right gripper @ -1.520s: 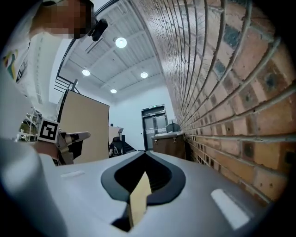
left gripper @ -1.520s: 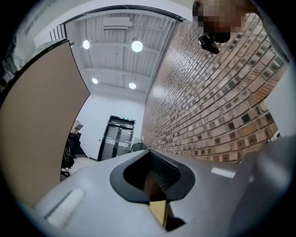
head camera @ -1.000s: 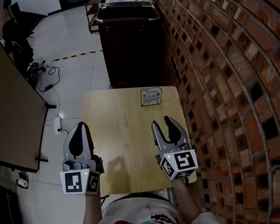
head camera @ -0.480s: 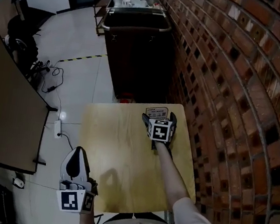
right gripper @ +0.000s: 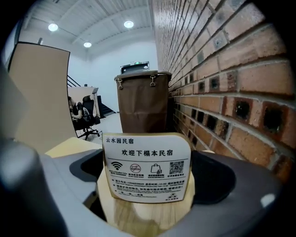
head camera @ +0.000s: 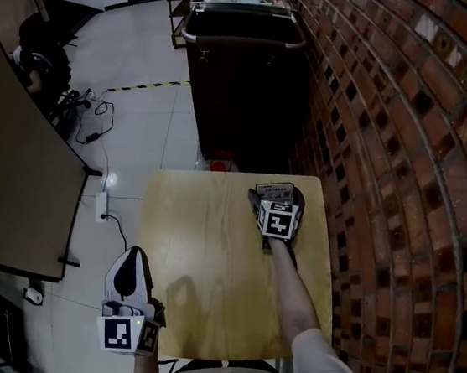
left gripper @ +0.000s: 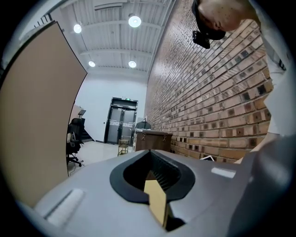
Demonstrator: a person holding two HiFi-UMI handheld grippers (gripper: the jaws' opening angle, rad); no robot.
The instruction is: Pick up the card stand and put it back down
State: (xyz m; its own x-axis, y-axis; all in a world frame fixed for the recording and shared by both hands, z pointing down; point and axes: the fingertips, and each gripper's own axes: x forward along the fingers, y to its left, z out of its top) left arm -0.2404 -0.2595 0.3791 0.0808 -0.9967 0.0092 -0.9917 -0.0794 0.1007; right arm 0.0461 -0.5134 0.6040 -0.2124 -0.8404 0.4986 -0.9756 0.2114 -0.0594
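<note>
The card stand, a white printed card on a pale wooden base, stands at the far right of the wooden table. My right gripper reaches over the table and is open; its jaws have just been opening. The stand sits between them with a gap on each side. In the right gripper view the card stand fills the middle, facing the camera. My left gripper hangs off the table's near left edge, shut and empty. Its fingertips meet in the left gripper view.
A brick wall runs close along the table's right side. A tall brown bin stands just beyond the far edge. A brown partition board is at the left, with cables on the pale floor.
My right gripper went from the table's near right corner to the far end, around the card stand, with its jaws wider. The left gripper slipped a little lower in the head view.
</note>
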